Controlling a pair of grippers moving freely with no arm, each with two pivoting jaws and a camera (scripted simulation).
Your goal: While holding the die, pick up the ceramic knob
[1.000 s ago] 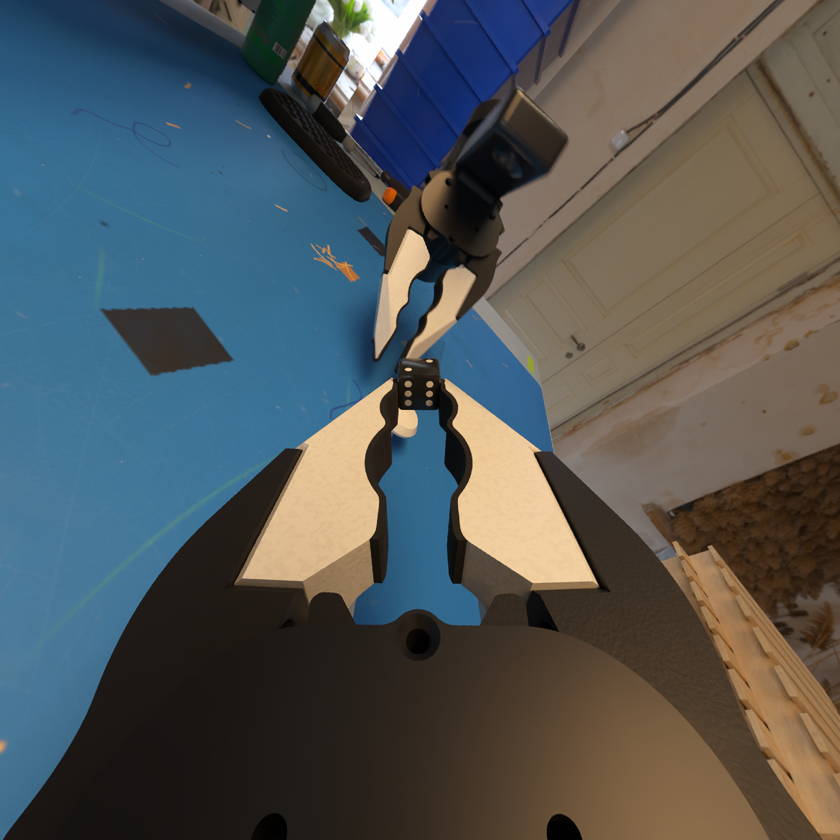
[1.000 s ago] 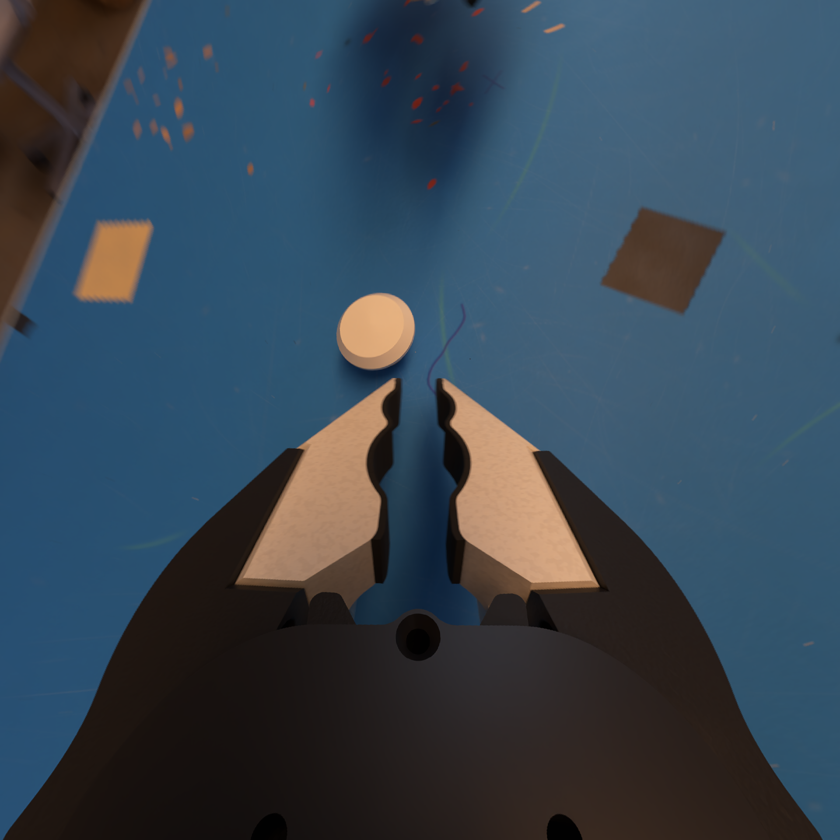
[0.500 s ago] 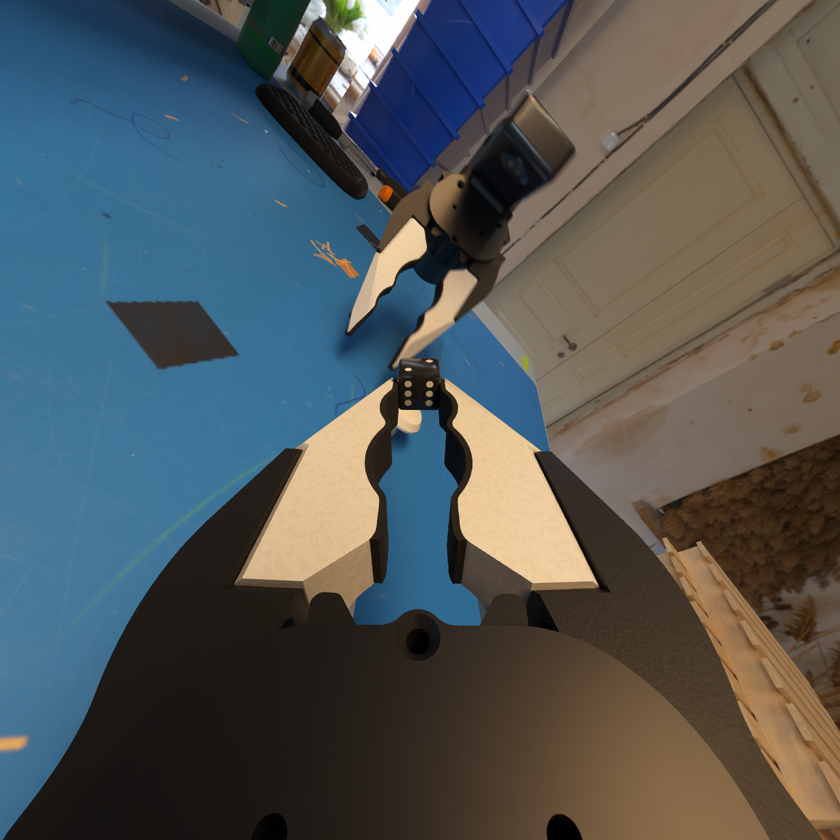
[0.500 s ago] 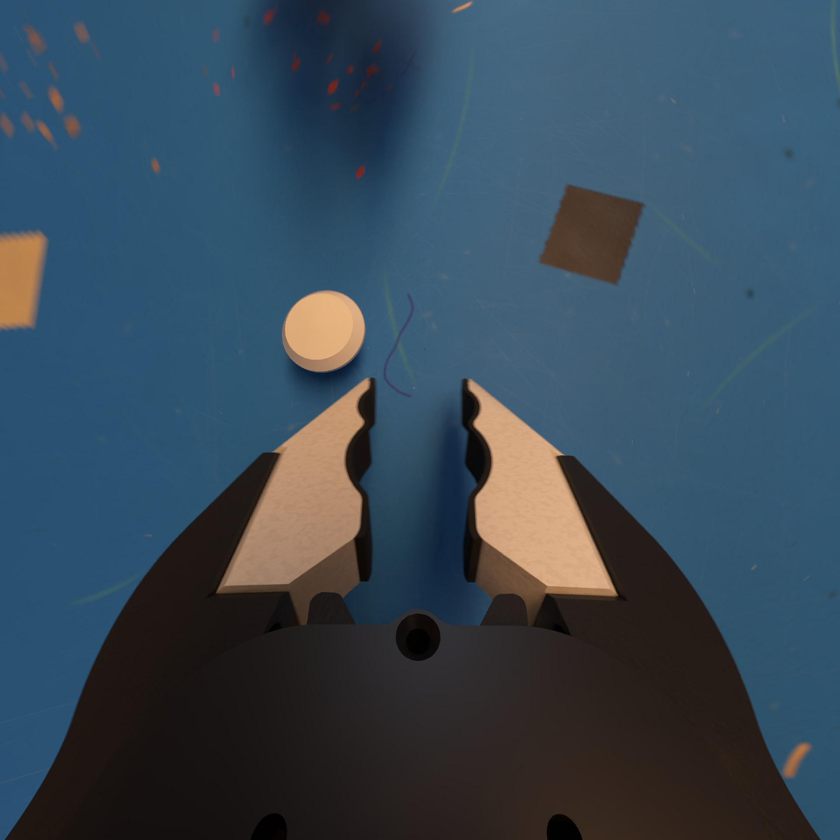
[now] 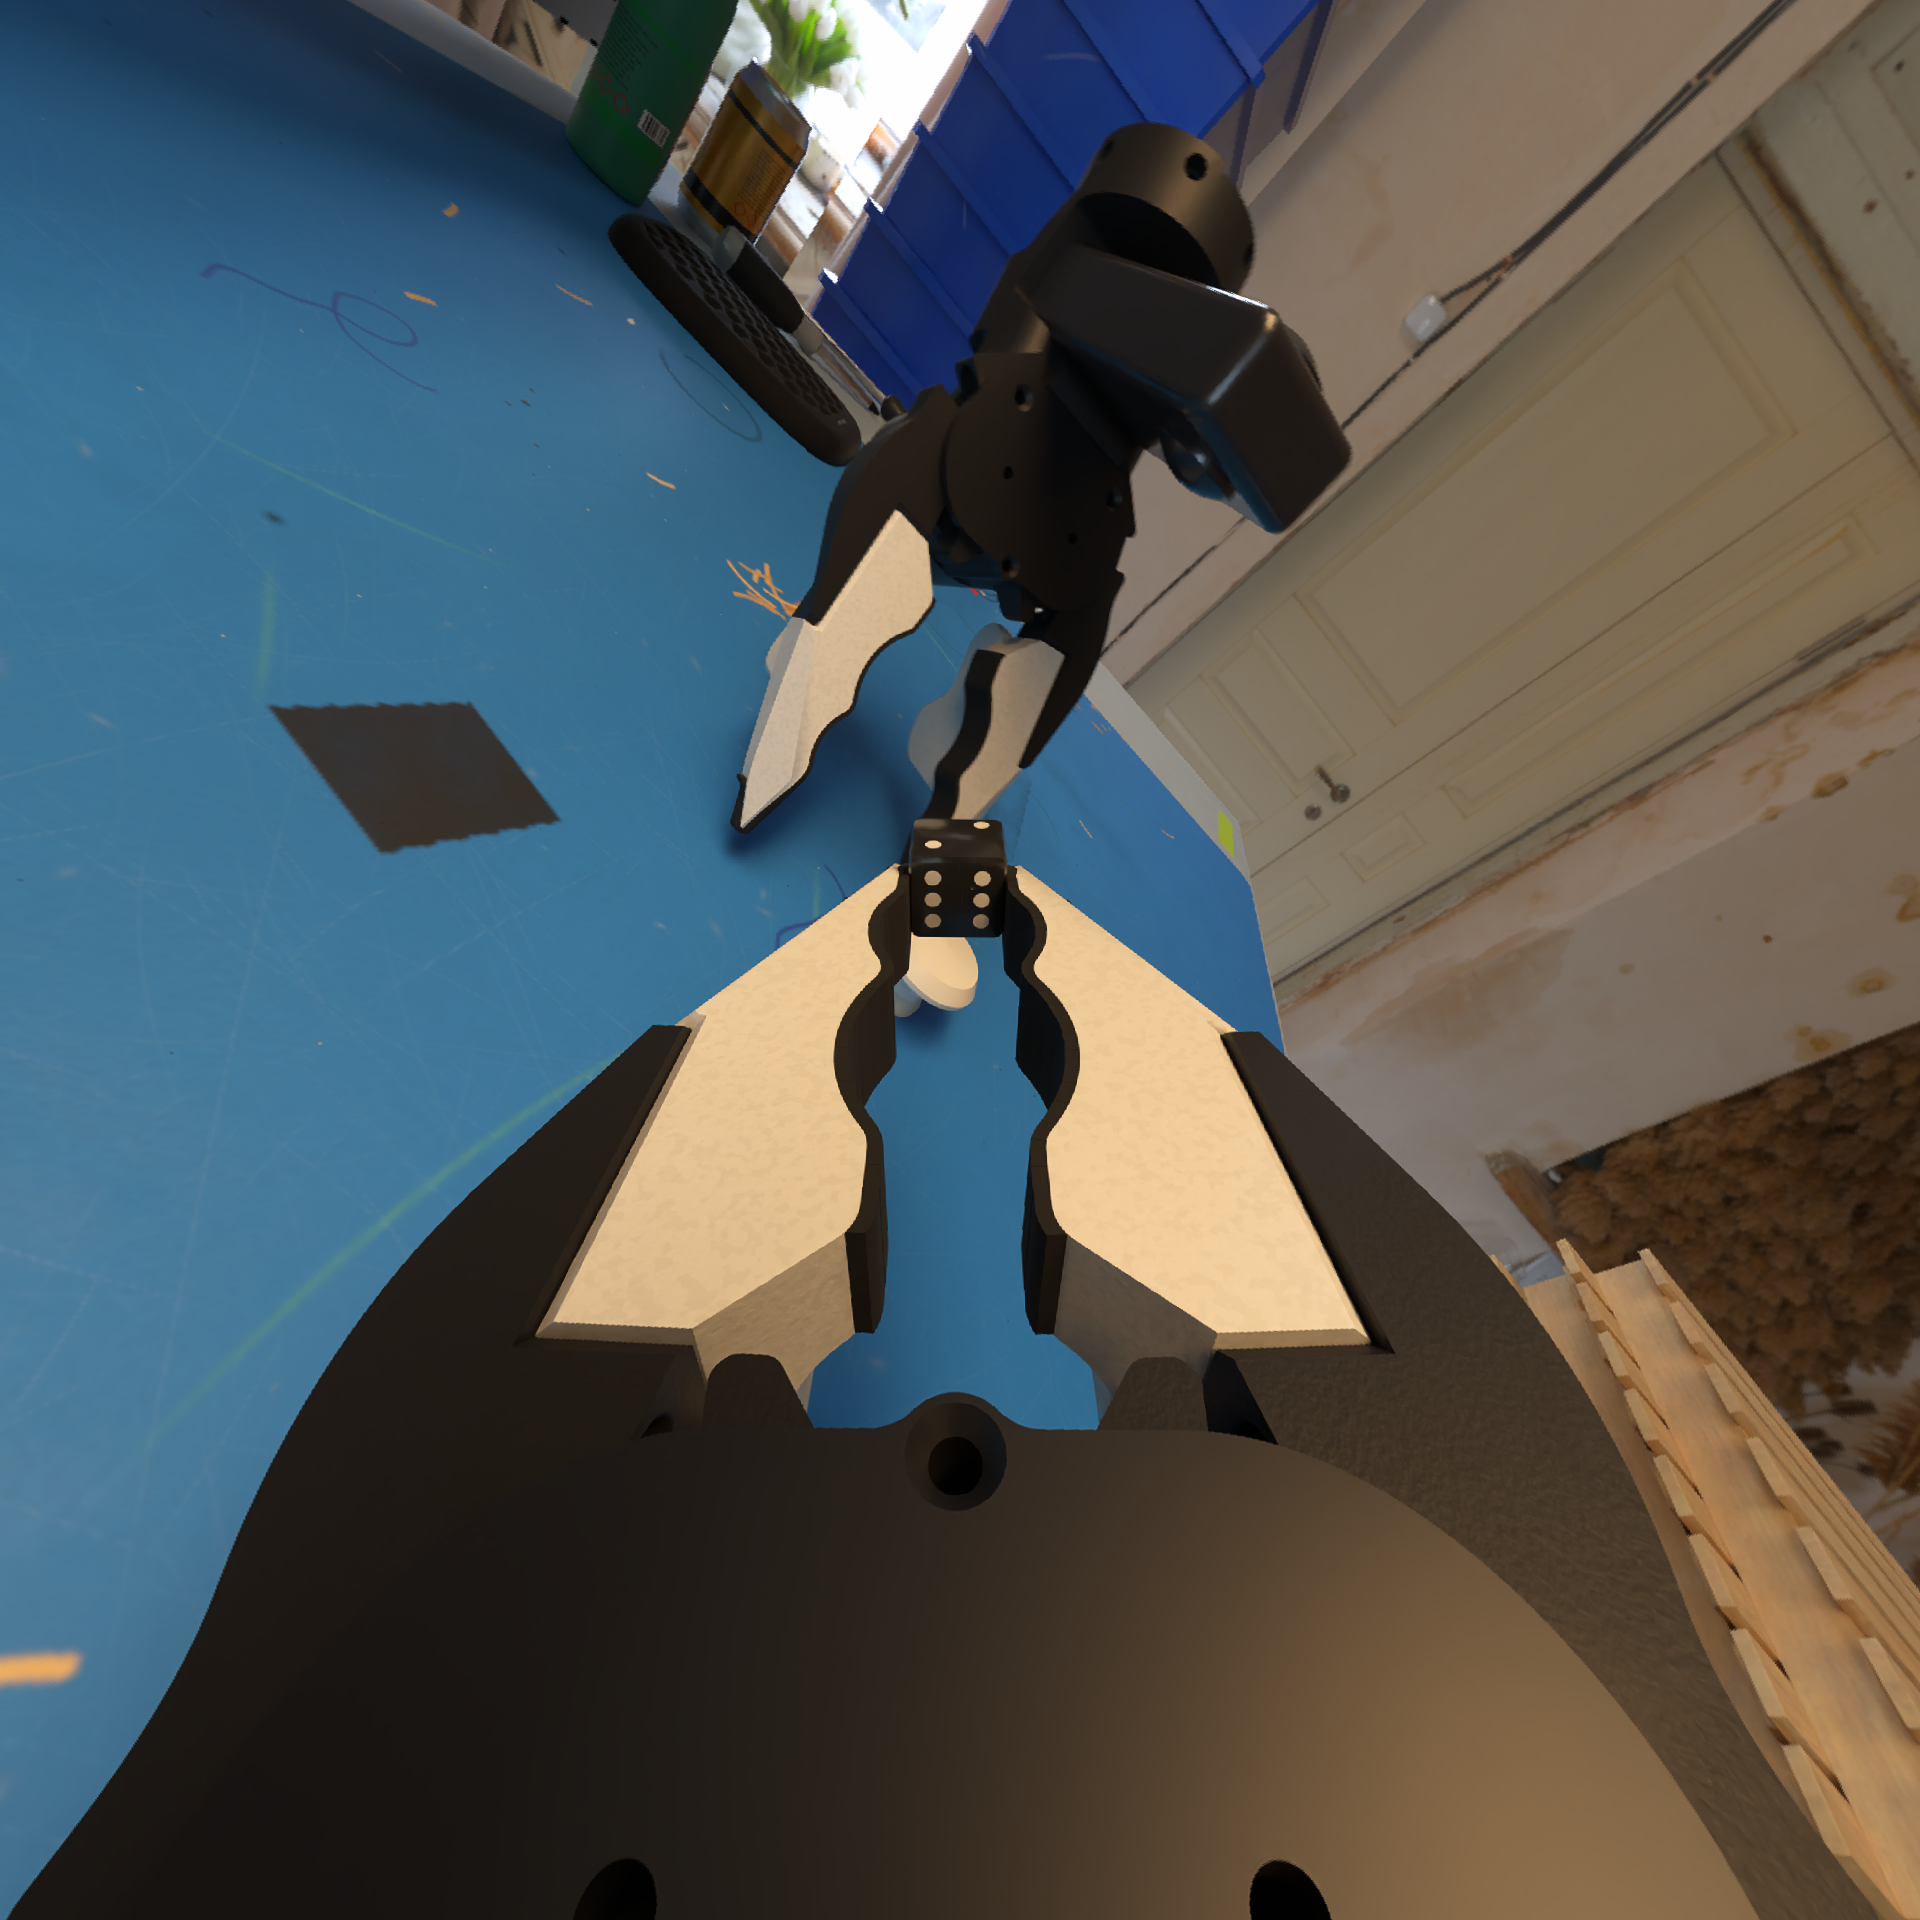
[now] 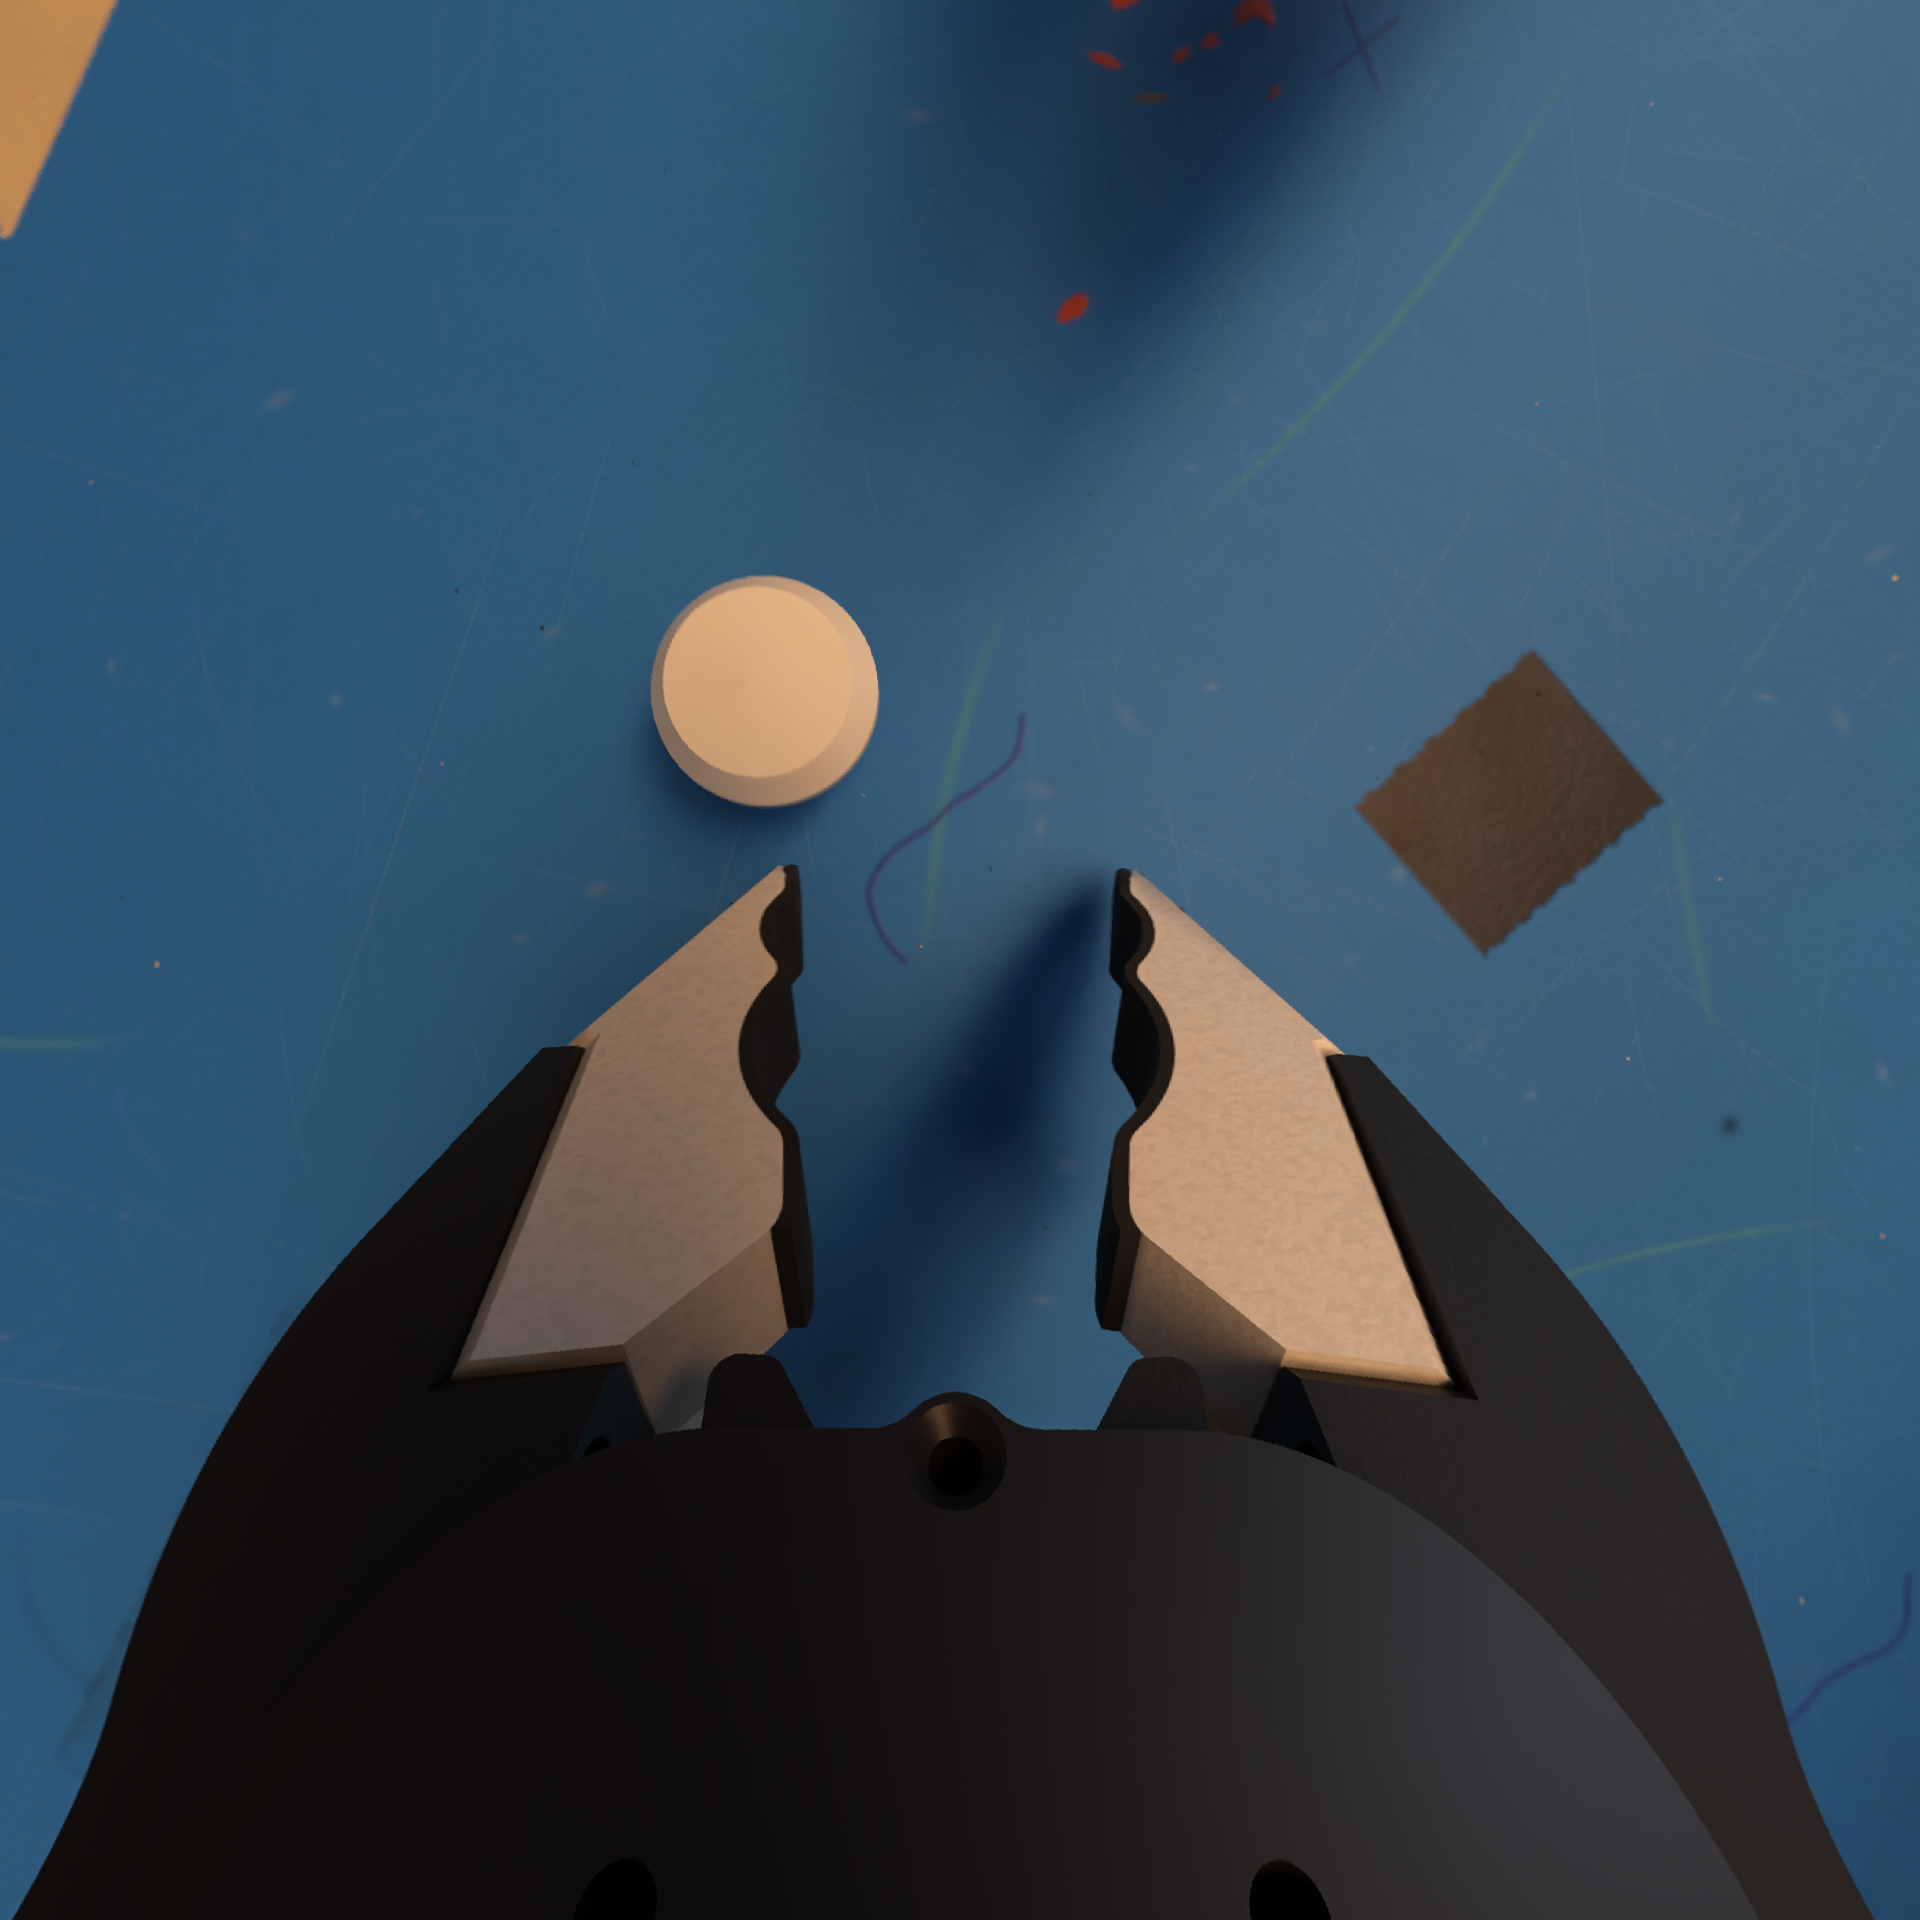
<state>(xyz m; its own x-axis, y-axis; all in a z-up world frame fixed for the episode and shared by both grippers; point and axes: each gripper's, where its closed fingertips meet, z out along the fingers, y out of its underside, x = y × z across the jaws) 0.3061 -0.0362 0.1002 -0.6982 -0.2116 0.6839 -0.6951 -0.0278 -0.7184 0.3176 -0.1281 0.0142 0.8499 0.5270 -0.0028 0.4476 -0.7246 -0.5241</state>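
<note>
My left gripper is shut on a black die with white pips, held at its fingertips above the blue table. The round cream ceramic knob stands on the table, ahead and to the left of my right gripper, which is open and empty and looks straight down. In the left wrist view the knob shows partly behind my left fingers, below the die. The right gripper also shows there, open, fingers pointing down just beyond the die.
A dark square patch lies on the blue table right of the right gripper; it also shows in the left wrist view. A black perforated disc, a green container and a gold can stand far back. Wooden slats lie off the table edge.
My right gripper has opened wide and come lower and closer to the table; the knob looks larger. My left gripper still holds the die, nearly unmoved.
</note>
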